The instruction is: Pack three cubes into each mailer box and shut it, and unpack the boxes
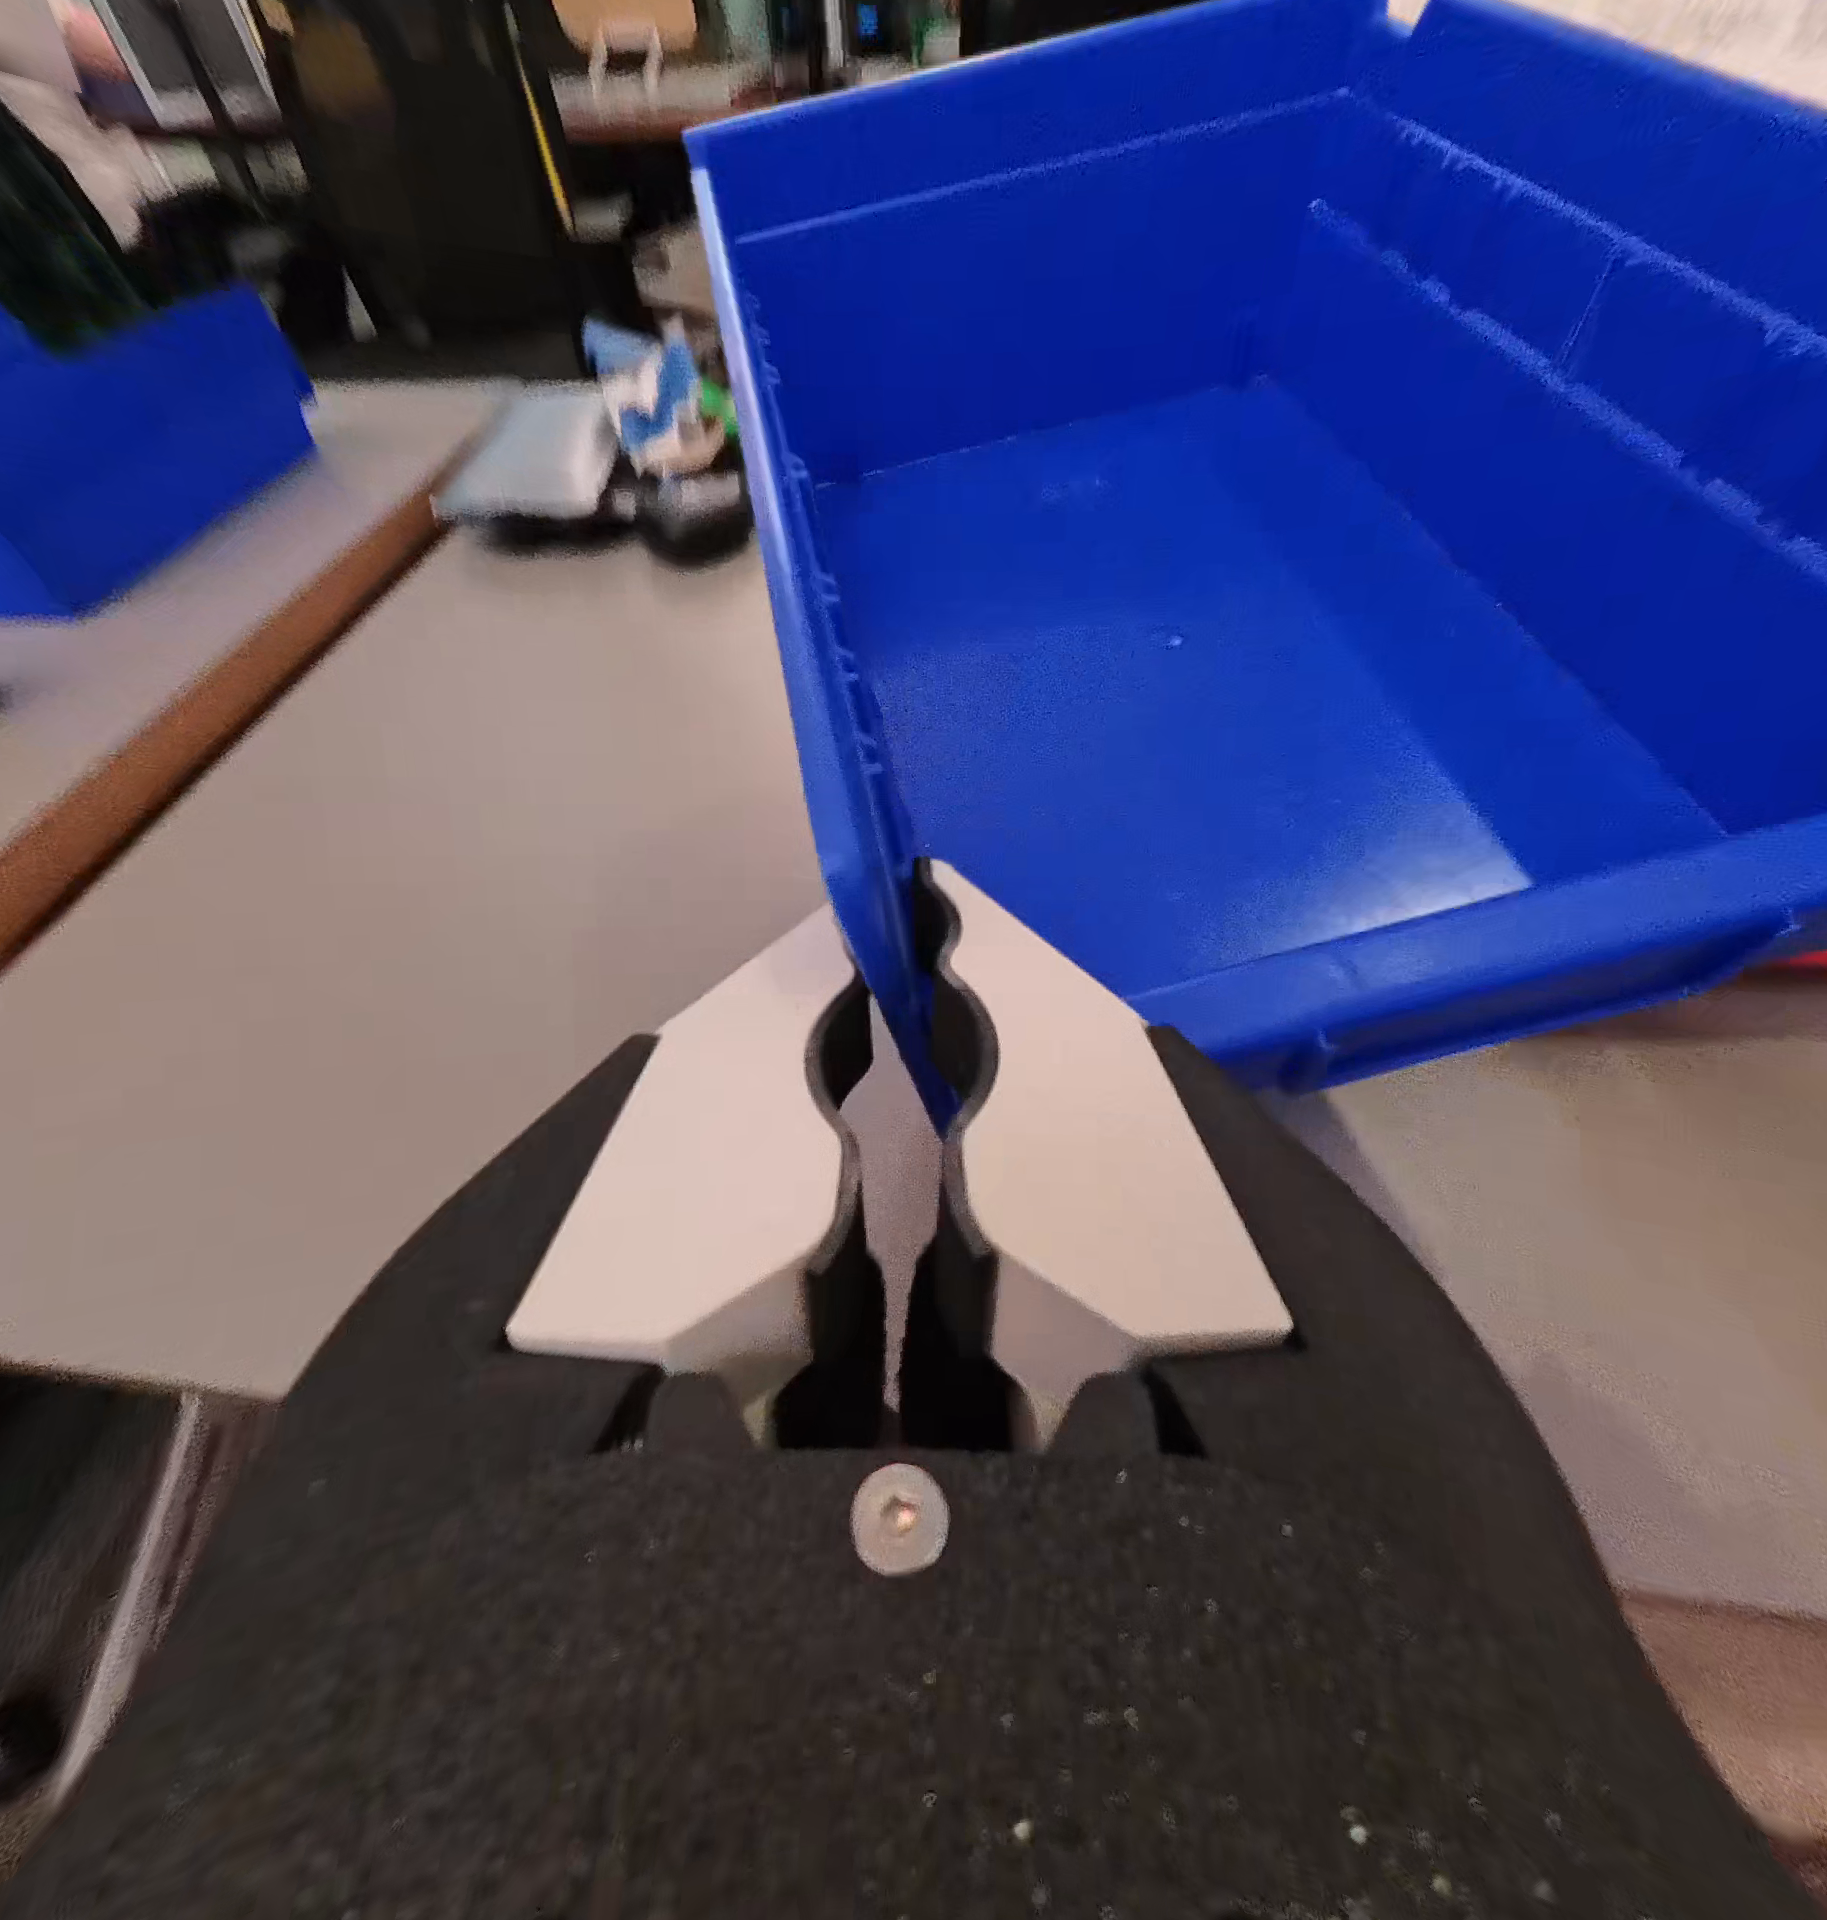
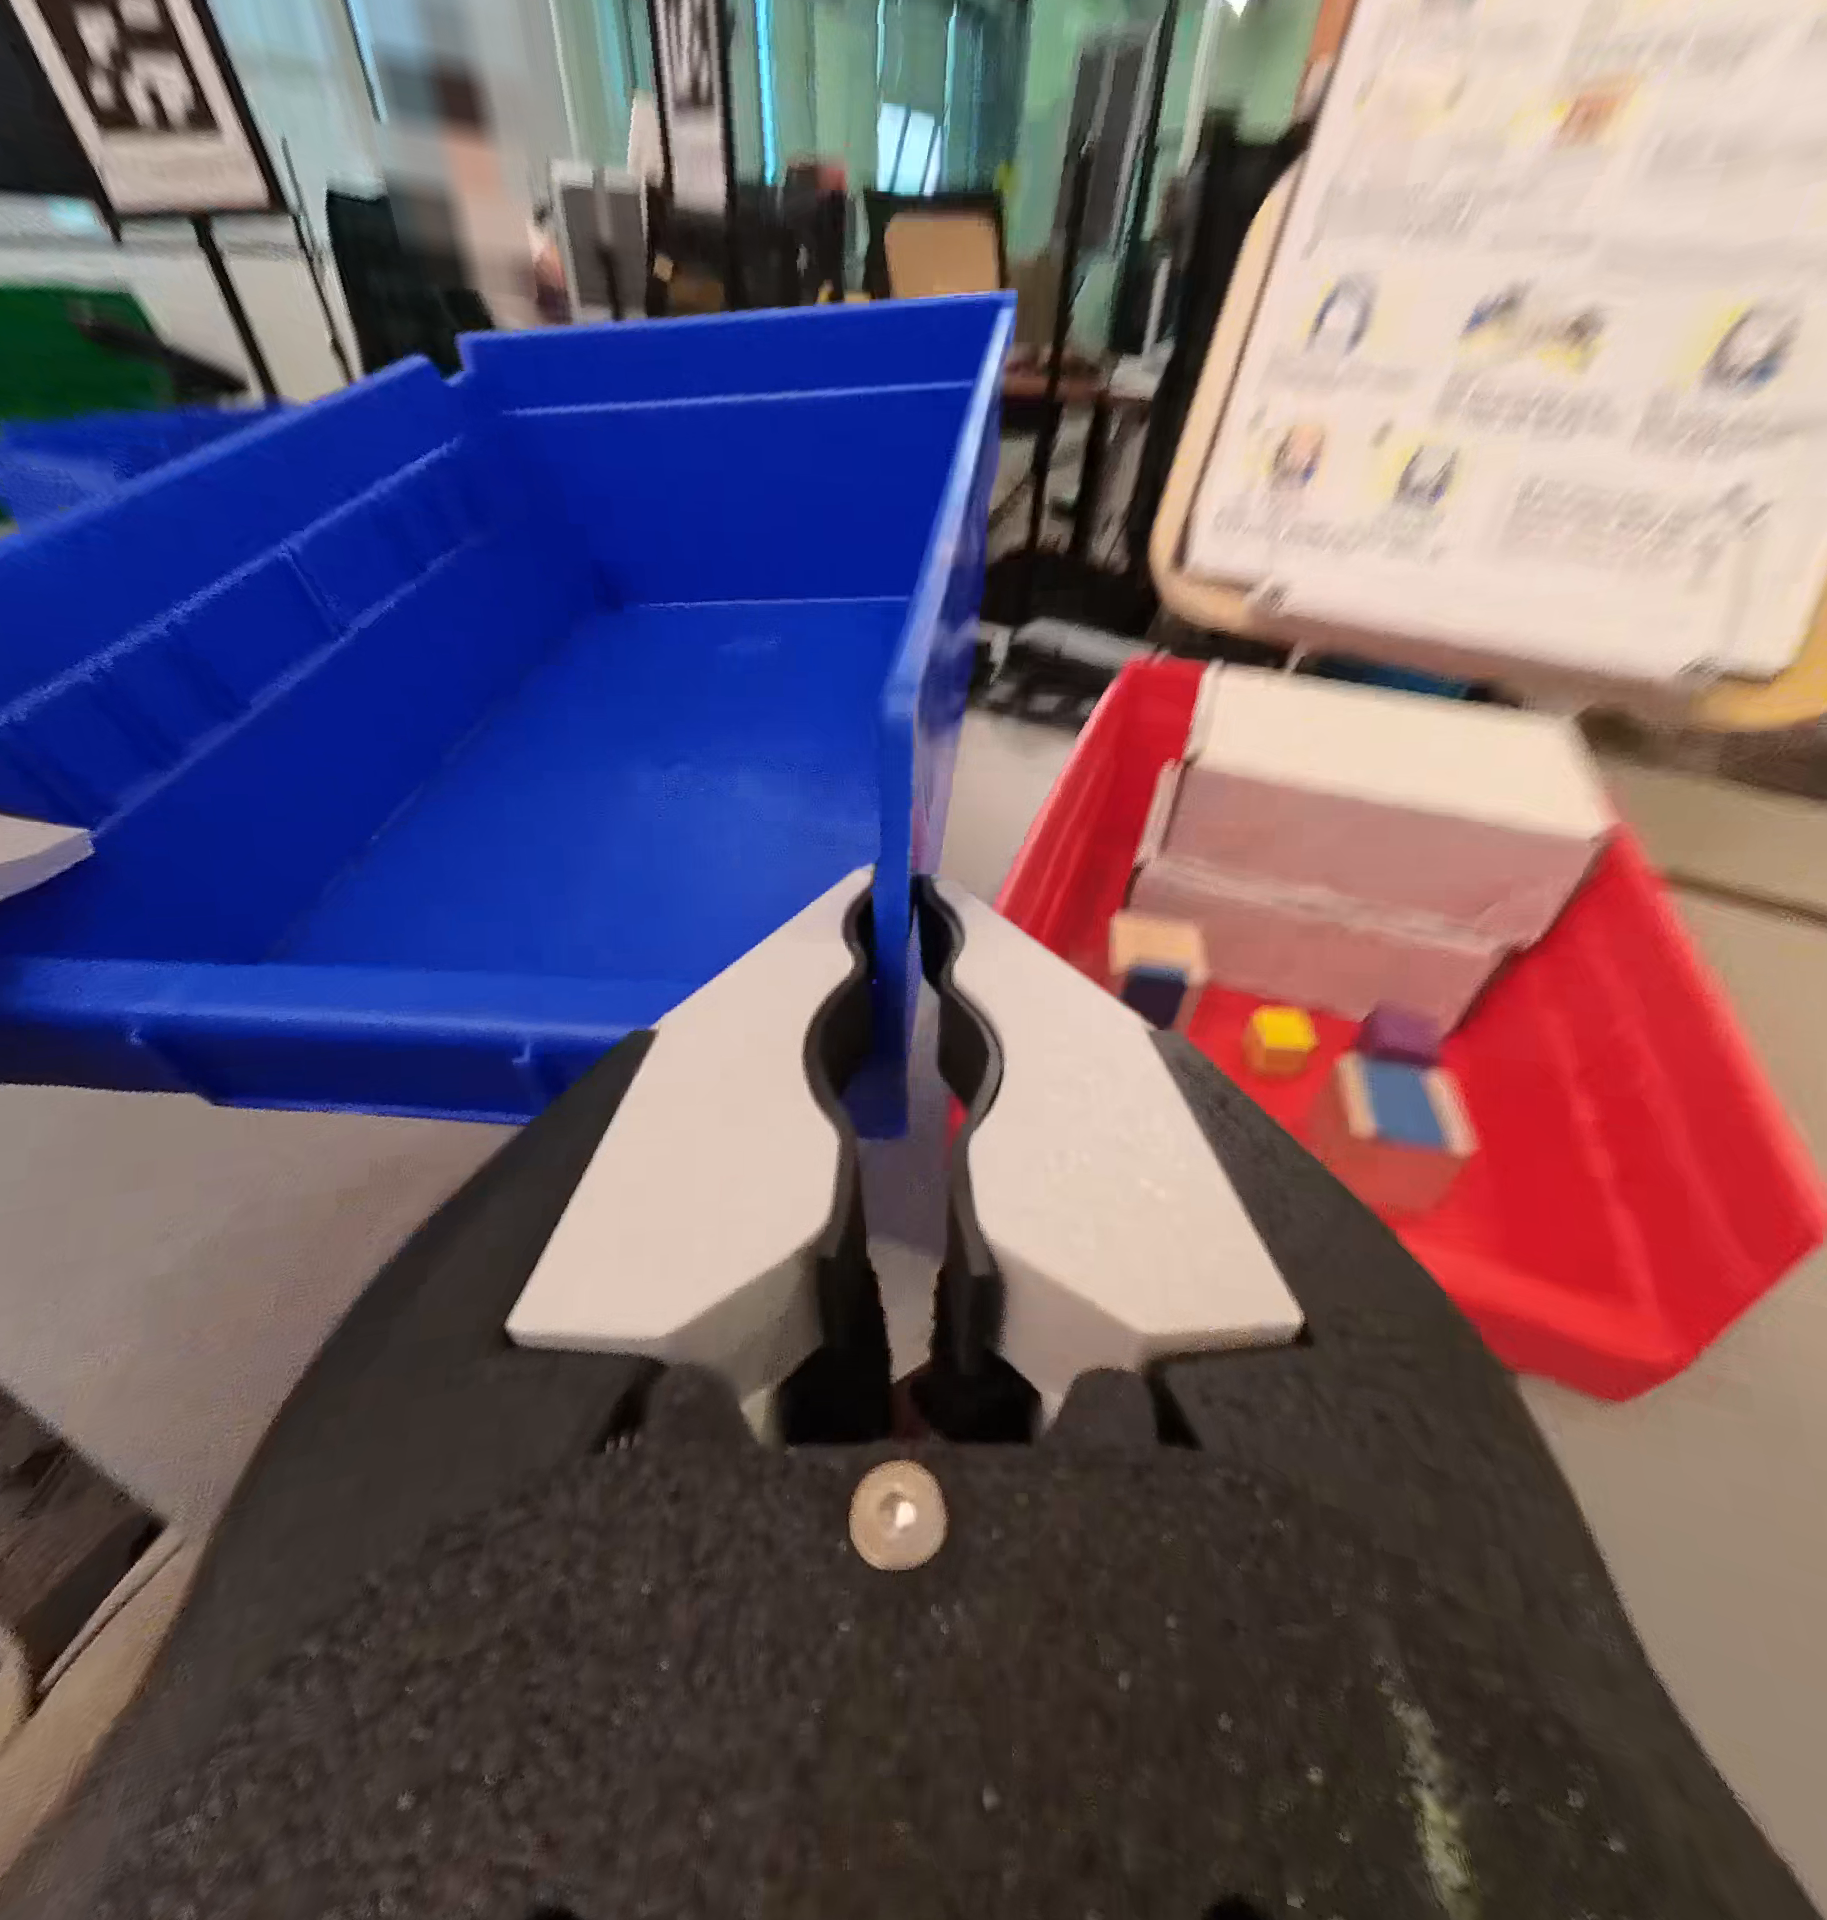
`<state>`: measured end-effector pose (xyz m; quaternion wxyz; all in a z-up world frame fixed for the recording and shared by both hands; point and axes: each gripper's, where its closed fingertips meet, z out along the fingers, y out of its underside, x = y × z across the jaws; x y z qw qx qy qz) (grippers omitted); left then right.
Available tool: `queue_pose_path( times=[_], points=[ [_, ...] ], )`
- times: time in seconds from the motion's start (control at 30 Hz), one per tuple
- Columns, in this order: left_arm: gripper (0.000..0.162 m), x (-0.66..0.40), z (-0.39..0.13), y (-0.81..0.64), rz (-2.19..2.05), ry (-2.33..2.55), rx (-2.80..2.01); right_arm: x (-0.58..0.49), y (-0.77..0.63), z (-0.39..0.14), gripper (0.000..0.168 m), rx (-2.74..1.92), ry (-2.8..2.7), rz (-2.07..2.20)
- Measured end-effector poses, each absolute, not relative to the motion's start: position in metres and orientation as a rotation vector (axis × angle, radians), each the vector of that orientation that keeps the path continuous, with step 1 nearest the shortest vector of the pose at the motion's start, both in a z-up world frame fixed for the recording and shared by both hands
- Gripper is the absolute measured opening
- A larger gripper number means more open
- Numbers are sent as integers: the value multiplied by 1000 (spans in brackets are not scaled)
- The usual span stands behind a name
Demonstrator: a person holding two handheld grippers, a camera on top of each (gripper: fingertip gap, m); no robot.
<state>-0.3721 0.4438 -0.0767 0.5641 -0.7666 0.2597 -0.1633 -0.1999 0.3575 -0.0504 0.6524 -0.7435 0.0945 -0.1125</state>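
Observation:
An empty blue bin (image 1: 992,332) is held between both grippers and looks raised a little off the grey table (image 1: 421,935). My left gripper (image 1: 904,925) is shut on the bin's left wall near its front corner. My right gripper (image 2: 896,894) is shut on the right wall of the blue bin (image 2: 597,810). A red bin (image 2: 1615,1195) to the right holds white mailer boxes (image 2: 1376,810) stacked at its back. In front of them lie loose cubes, among them a yellow cube (image 2: 1280,1039), a purple cube (image 2: 1402,1034) and a blue-topped cube (image 2: 1397,1112).
A second blue bin (image 1: 130,447) stands on a neighbouring table with a brown edge (image 1: 192,727) at the left. A poster board (image 2: 1563,364) leans behind the red bin. Cluttered gear (image 1: 660,436) lies beyond the table's far end. One gripper's finger ends stand about 20 cm off the other's. My right gripper is the nearer one to the yellow cube (image 2: 1280,1039): about 25 cm, against 40 cm.

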Motion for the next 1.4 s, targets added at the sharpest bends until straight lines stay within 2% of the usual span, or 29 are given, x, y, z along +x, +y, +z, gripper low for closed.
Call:
queue_pose_path(
  times=[0.23,0.4,0.47,0.57,0.67,0.8,1.0,1.17,1.27,1.33,1.4],
  points=[
    [2,-244,38,394,-632,600,-1533,-85,279,71,3,-1359,365,-387],
    [1,-106,66,333,-788,700,-1433,28,188,106,3,-1256,482,-575],
    [3,-48,53,304,-851,756,-1459,79,154,95,4,-1263,587,-603],
    [3,25,8,268,-874,832,-1551,148,119,50,4,-1368,714,-601],
    [1,77,-46,242,-816,929,-1609,202,93,-24,3,-1595,788,-537],
    [3,105,-98,209,-722,1036,-1626,231,64,-113,3,-1680,1018,-318],
    [2,107,-138,203,-667,1065,-1640,236,59,-120,4,-1756,979,-464],
    [8,105,-174,196,-691,1257,-1761,234,54,-186,7,-2001,1087,-406],
    [9,89,-154,184,-720,1412,-1720,236,60,-186,5,-1924,1124,-276],
    [30,69,-119,180,-778,1461,-1644,236,60,-186,5,-1894,1161,-233],
    [31,42,-75,185,-872,1453,-1533,236,60,-186,6,-1898,1168,-247]
  ],
)
